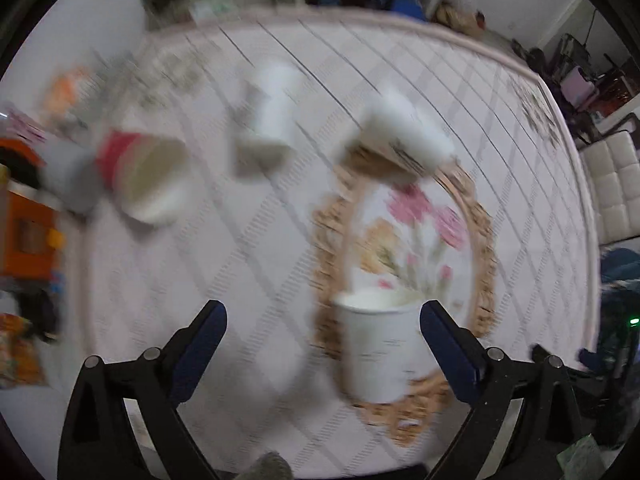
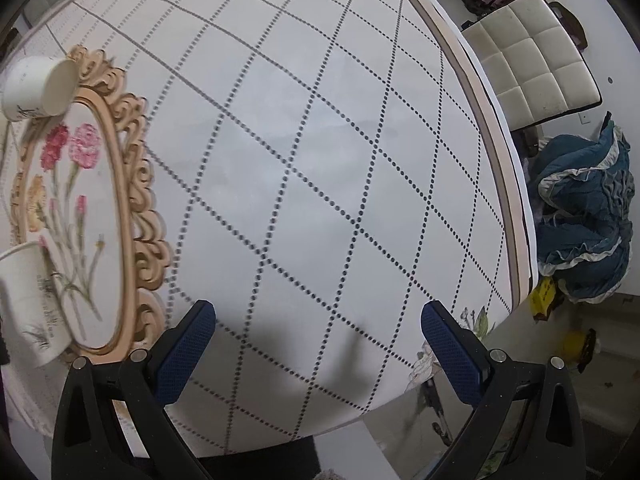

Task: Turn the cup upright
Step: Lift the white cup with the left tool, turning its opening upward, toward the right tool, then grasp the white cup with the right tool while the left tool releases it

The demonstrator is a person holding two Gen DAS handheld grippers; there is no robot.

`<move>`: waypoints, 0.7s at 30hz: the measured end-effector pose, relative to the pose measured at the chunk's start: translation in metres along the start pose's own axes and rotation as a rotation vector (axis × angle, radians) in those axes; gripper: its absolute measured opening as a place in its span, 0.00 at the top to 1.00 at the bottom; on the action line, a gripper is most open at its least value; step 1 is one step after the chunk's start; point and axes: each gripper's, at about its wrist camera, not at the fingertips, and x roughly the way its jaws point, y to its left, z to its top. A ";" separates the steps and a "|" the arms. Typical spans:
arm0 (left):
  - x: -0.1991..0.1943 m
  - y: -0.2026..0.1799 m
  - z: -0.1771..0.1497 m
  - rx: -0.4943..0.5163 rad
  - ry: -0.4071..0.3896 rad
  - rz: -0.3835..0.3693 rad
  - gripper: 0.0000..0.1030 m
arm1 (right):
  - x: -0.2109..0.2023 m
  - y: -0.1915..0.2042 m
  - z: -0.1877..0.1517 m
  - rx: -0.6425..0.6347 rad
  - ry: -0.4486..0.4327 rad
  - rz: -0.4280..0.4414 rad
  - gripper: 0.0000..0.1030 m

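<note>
The left wrist view is motion-blurred. A white paper cup [image 1: 380,348] stands upright on the floral medallion of the table, close to the right finger of my open left gripper [image 1: 322,320]; touching cannot be told. Further off lie a white cup on its side [image 1: 400,136], another white cup [image 1: 272,116] and a red cup on its side [image 1: 140,172]. In the right wrist view my right gripper [image 2: 318,320] is open and empty over bare tablecloth. The upright cup [image 2: 30,300] is at the left edge and the tipped cup [image 2: 38,86] is at the upper left.
Orange boxes [image 1: 28,232] and packets crowd the table's left edge. The table edge [image 2: 496,152] curves down the right, with a white padded chair [image 2: 532,60] and a blue bundle of cloth [image 2: 588,220] beyond it.
</note>
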 end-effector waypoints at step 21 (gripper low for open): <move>0.036 0.115 -0.071 -0.089 -0.046 0.233 0.00 | -0.063 0.183 -0.025 -0.300 -0.086 0.160 0.04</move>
